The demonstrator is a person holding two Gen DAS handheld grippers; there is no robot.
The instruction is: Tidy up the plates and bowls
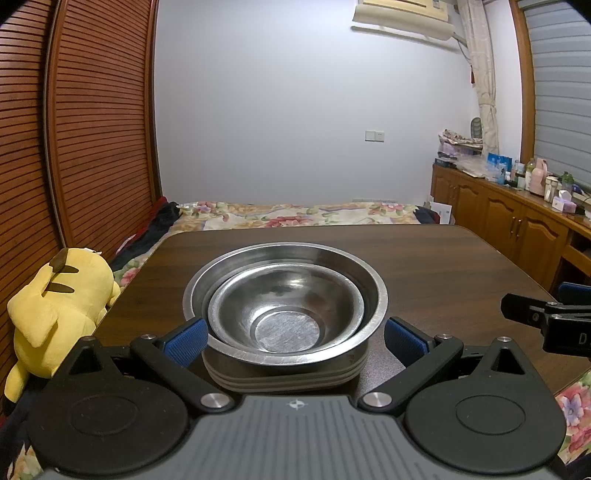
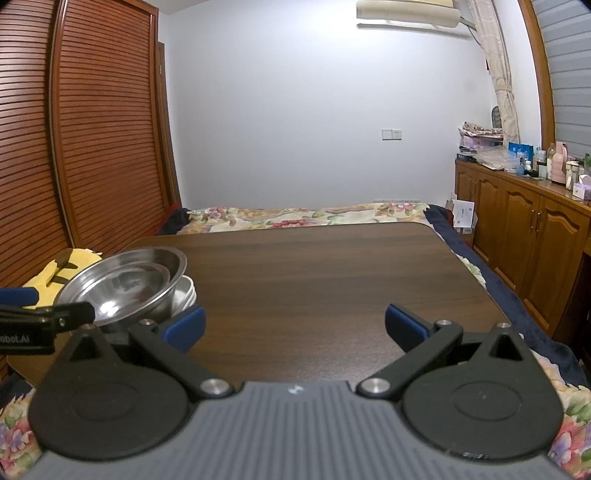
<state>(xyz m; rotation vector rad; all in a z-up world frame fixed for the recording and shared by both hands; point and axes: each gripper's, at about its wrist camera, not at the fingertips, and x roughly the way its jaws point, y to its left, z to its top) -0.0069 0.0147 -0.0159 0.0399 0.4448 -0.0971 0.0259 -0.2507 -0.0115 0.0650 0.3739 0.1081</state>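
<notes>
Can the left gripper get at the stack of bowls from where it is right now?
Probably yes. The left gripper is open, its blue fingers on either side of the bowls, which sit nested on the plates. Nothing lies between. The right gripper is off to the side over bare table.

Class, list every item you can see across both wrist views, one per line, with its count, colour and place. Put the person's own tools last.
Metal bowls: two, silver, nested, on the plate stack.
Plates: a stack, grey-white edges, count unclear, on the table's left part.
Table: one, dark brown wood, in front of the bed.
Plush toy: one, yellow, left of the table.
Bed cover: one, floral, behind the table.
Louvred doors: brown, left wall.
Cabinets: brown wood, right wall, cluttered top.
Air conditioner: one, cream, high on the wall.
Left claw: black with blue pads, open around the stack.
Right claw: black with blue pads, open over bare table.
</notes>
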